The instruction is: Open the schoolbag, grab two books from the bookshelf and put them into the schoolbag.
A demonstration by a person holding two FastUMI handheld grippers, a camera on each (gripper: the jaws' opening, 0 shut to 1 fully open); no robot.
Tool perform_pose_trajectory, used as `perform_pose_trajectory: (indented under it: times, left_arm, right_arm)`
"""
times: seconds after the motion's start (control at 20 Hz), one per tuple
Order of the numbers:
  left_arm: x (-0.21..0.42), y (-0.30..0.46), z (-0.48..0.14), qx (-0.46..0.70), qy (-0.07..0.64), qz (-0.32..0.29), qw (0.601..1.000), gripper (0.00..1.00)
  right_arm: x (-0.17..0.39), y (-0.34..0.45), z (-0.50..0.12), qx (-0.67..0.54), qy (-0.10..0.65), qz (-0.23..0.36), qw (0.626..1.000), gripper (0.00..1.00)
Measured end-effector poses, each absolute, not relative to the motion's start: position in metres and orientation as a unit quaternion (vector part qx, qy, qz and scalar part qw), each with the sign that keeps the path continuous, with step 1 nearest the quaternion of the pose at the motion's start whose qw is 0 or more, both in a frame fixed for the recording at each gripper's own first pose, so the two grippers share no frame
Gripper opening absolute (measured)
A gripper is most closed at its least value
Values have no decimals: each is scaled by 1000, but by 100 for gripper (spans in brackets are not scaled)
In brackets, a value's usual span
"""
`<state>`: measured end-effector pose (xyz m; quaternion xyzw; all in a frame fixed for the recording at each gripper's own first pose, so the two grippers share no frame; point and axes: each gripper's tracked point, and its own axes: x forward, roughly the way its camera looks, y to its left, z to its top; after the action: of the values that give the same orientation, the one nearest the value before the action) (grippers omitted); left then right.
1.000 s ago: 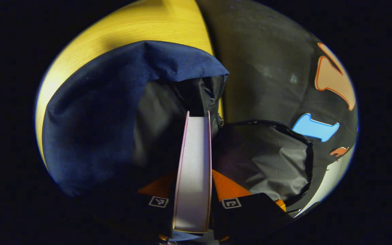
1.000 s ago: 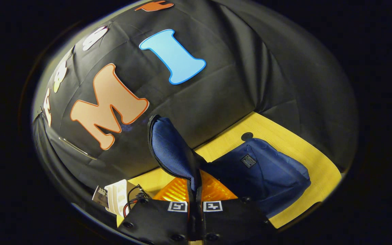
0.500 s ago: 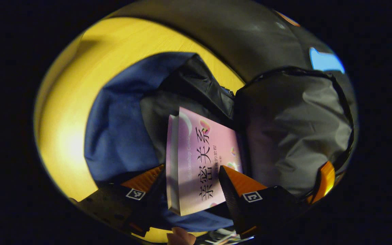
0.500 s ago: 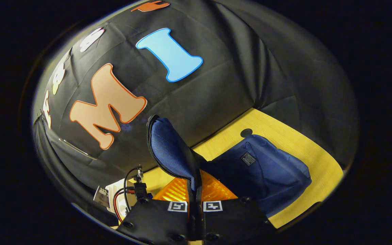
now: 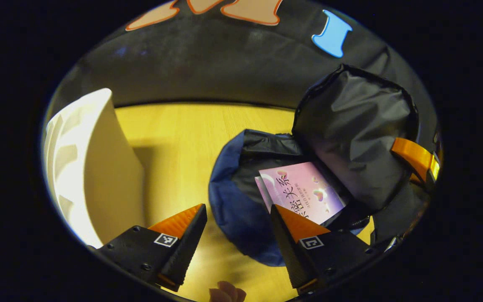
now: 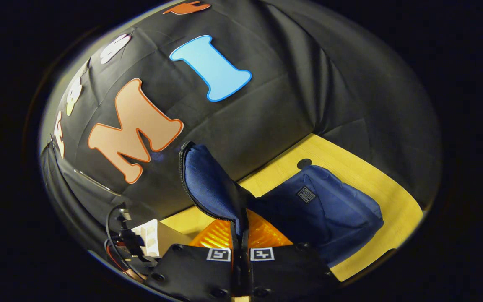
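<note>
Bookshelf (image 5: 86, 167), white and curved by the lens, stands far left of the schoolbag (image 5: 235, 214) on the yellow worktop (image 5: 183, 138) in the left gripper view. Nearer the bag, the left gripper (image 5: 238, 222) hovers with its fingers spread apart and nothing between them. A second ago those fingers clamped a pink book by its edge above the bag's mouth; half a second ago they had parted and the book was tipping in. Now the book (image 5: 304, 191) lies inside the dark lining of the blue schoolbag, cover up, with the gripper drawn back from it. To the right of the book, the bag's flap (image 5: 354, 134) stands raised, its grey inner side showing.

In the right gripper view, the right gripper (image 6: 240, 247) has its fingers closed on the flap's zipper edge, holding it up as it did a second ago. The body of the schoolbag lies to the right of that grip on the worktop.

One book appears delivered. Whether another is already inside cannot be told; if not, the freed left gripper likely returns to the bookshelf.
</note>
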<state>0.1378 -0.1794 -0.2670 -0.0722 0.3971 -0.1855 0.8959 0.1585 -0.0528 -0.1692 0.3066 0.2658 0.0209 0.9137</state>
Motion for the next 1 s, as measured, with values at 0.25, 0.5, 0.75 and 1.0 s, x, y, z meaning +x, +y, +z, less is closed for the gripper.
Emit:
perform_pose_trajectory:
  times: [0.25, 0.5, 0.75, 1.0]
  left_arm:
    - [136, -127, -192, -19, 317, -189, 929, 89]
    - [131, -74, -126, -42, 277, -176, 944, 89]
    - [130, 5, -71, -23, 234, -147, 961, 89]
    - [122, 74, -45, -12, 237, -119, 964, 89]
  right_arm:
    - [159, -51, -170, 303, 269, 21, 914, 3]
    - [158, -50, -169, 299, 271, 20, 915, 5]
    - [157, -50, -169, 300, 269, 18, 915, 3]
    - [158, -51, -171, 304, 267, 15, 914, 3]
